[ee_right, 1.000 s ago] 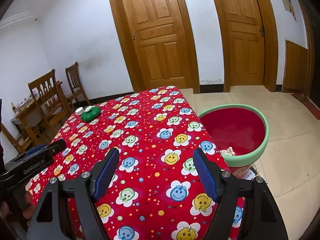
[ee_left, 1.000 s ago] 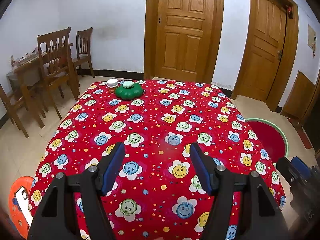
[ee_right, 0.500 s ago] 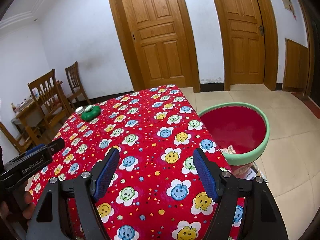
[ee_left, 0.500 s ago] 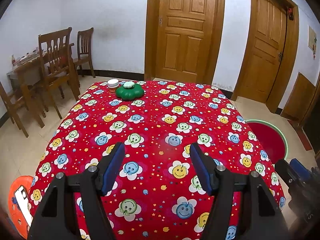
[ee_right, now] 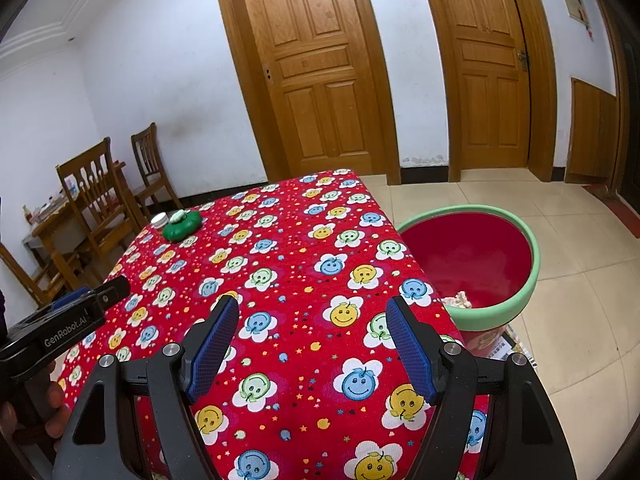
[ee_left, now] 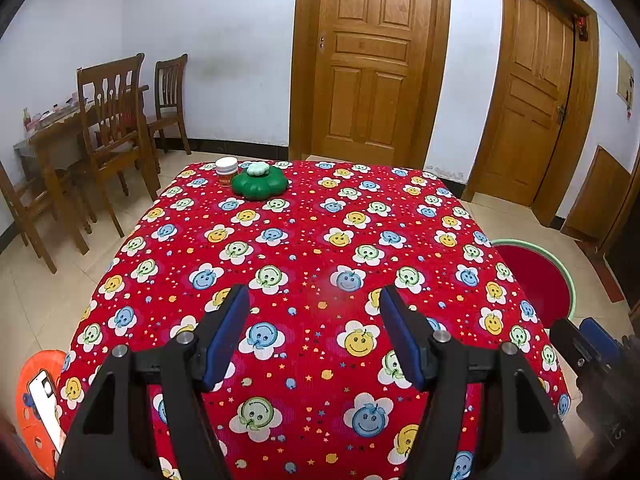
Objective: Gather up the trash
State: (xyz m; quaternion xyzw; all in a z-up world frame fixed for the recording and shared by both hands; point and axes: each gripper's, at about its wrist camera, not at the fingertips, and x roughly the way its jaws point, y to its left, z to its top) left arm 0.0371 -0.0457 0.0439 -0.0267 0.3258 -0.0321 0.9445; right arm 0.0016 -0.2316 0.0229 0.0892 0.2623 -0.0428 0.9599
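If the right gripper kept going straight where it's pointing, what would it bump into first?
Probably the tablecloth. The right gripper tilts down at it with open, empty jaws, and nothing lies between. The bin sits off to the side.

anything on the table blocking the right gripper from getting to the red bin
Nothing visible does. The right gripper is open and empty above the tablecloth; the bin stands on the floor just past the table's right edge. The green flower-shaped dish and small jar sit at the far-left corner.
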